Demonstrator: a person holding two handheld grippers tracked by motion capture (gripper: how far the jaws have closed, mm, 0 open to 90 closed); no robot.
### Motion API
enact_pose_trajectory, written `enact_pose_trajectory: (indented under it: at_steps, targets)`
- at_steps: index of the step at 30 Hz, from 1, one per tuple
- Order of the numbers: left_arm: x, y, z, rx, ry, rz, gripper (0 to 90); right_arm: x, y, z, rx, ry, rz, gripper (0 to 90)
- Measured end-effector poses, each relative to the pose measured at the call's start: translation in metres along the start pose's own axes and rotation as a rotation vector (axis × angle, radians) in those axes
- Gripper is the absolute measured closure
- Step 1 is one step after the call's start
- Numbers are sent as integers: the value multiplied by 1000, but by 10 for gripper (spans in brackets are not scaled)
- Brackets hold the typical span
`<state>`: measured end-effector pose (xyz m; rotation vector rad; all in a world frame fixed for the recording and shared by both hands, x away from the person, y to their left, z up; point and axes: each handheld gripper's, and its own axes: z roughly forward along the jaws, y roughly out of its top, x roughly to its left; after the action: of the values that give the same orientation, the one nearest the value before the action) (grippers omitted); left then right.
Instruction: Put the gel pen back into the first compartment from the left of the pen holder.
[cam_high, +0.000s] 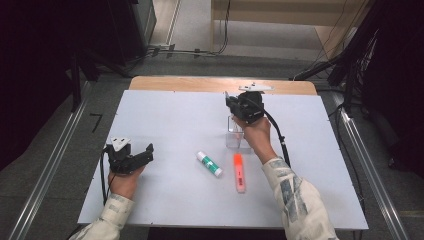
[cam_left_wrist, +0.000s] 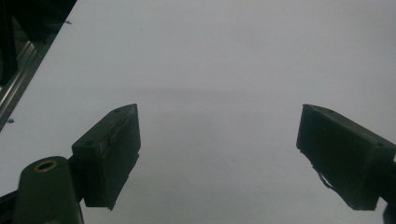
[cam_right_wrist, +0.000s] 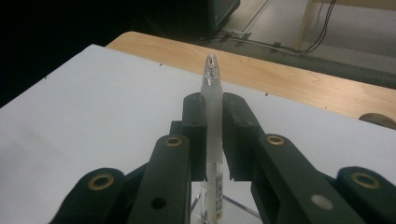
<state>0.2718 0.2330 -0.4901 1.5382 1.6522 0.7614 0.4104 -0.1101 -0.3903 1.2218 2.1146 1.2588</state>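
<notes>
My right gripper (cam_right_wrist: 214, 108) is shut on a clear, frosted pen (cam_right_wrist: 211, 74) that stands upright between its jaws, tip up. In the high view the right gripper (cam_high: 245, 107) hovers over a clear plastic cup (cam_high: 234, 136) near the middle of the white table (cam_high: 165, 115). The pen's lower end reaches down to the clear cup (cam_right_wrist: 236, 205). My left gripper (cam_high: 145, 154) rests at the table's left side. Its jaws stand wide open over bare white surface, as the left gripper view (cam_left_wrist: 219, 144) shows.
A white glue stick with a green cap (cam_high: 209, 163) and an orange highlighter (cam_high: 239, 172) lie in front of the cup. A wooden strip (cam_high: 200, 83) runs along the table's far edge. Cables and dark stands sit on the floor beyond.
</notes>
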Motion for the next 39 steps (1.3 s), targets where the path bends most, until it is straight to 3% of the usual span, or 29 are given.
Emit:
enact_pose_trajectory:
  at_steps: [10, 22, 30, 39]
  targets:
    - [-1, 0, 0, 0, 0, 2, 140, 2, -16, -15, 1, 12, -14, 782]
    - [-1, -1, 1, 3, 1, 4, 140, 2, -37, -15, 41, 13, -27, 783]
    - [-1, -1, 1, 3, 0, 5, 140, 1, -41, -16, 48, 8, -18, 771]
    - [-1, -1, 1, 3, -1, 6, 140, -6, -45, -24, 41, 13, 9, 649]
